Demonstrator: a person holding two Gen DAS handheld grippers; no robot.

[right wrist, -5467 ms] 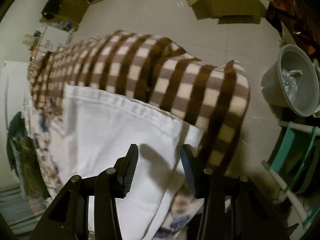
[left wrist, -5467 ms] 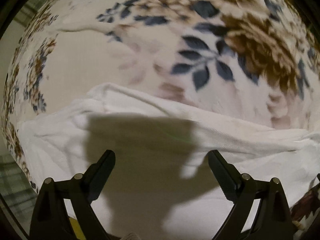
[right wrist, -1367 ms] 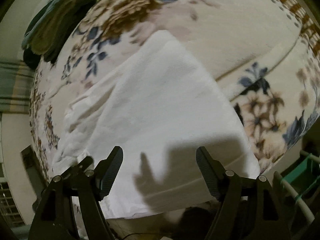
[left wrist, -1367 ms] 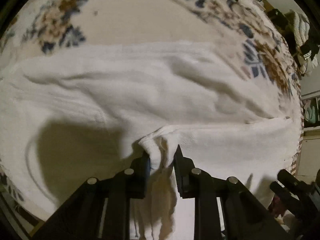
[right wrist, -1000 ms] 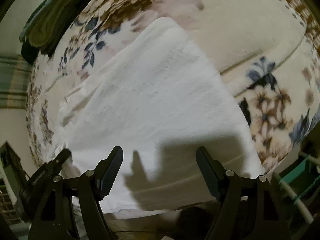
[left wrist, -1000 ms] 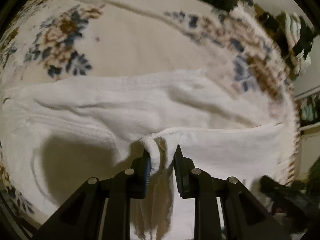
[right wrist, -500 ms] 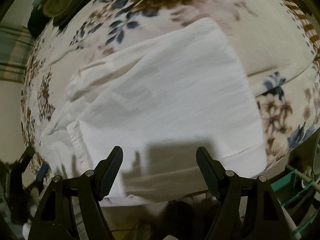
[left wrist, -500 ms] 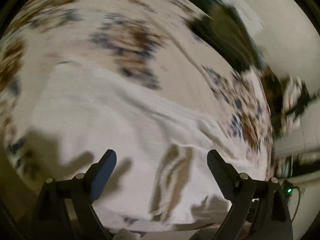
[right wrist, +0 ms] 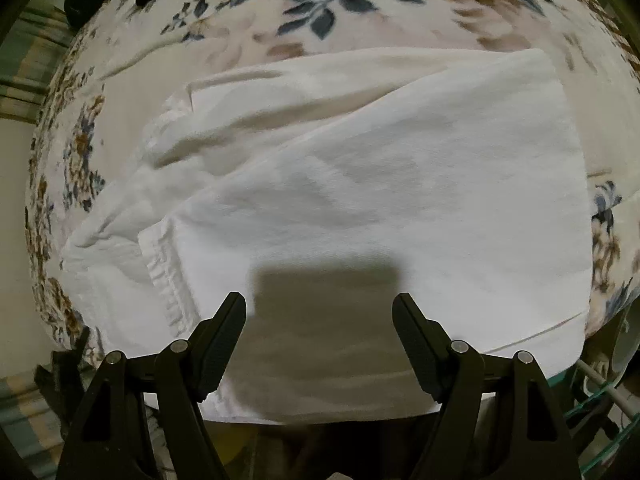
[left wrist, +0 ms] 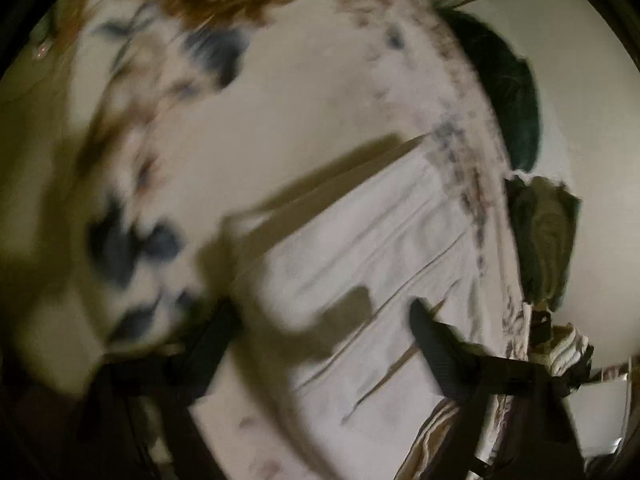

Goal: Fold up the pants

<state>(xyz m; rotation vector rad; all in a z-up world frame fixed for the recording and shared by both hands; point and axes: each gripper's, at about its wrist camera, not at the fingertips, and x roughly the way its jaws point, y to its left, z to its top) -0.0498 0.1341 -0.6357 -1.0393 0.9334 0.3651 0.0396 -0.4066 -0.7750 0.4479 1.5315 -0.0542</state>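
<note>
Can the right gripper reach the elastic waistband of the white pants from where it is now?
Probably yes. The right gripper is open and empty above the white pants, and the waistband lies exposed just left of its jaws with nothing covering it.

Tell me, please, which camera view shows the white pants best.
The right wrist view: the white pants lie sharp and nearly whole on the floral blanket, folded over, hem visible at left. The left wrist view is motion-blurred and shows only part of them.

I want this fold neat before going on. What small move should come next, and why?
Probably bring the open right gripper to the ribbed hem of the white cotton pants and straighten it: the hem lies skewed, with rumpled layers beside it on the floral blanket.
</note>
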